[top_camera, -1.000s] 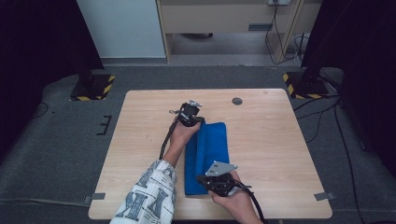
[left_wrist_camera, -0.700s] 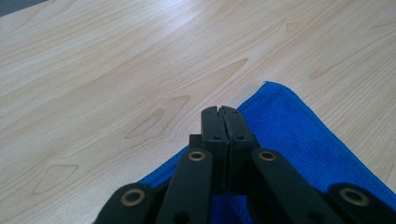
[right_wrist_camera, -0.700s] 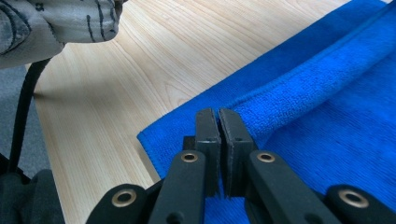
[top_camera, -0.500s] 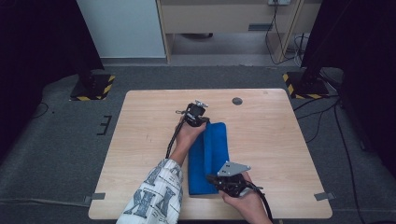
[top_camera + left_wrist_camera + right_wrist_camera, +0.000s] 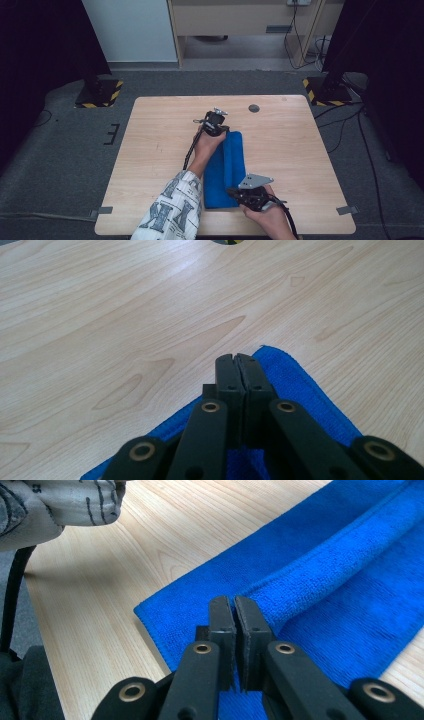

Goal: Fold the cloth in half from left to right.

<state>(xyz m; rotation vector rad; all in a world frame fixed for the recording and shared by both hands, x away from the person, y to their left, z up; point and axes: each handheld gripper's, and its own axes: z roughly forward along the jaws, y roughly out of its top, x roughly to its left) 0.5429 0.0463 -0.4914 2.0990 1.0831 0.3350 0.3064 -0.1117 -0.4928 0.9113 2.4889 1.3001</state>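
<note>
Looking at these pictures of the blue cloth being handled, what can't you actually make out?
- Left gripper view: whether the left gripper pinches the blue cloth; its own jaws cover the contact.
- Right gripper view: the right gripper likewise.
- High view: the cloth's near-left part, behind the patterned sleeve.

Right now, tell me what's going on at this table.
A person is folding a blue towel on the table with a gripper in each hand. The left gripper is at the towel's far end, the right gripper at its near end. Both sets of jaws look shut over the cloth, though no pinched cloth is visible. The towel lies folded lengthwise into a narrow strip.
</note>
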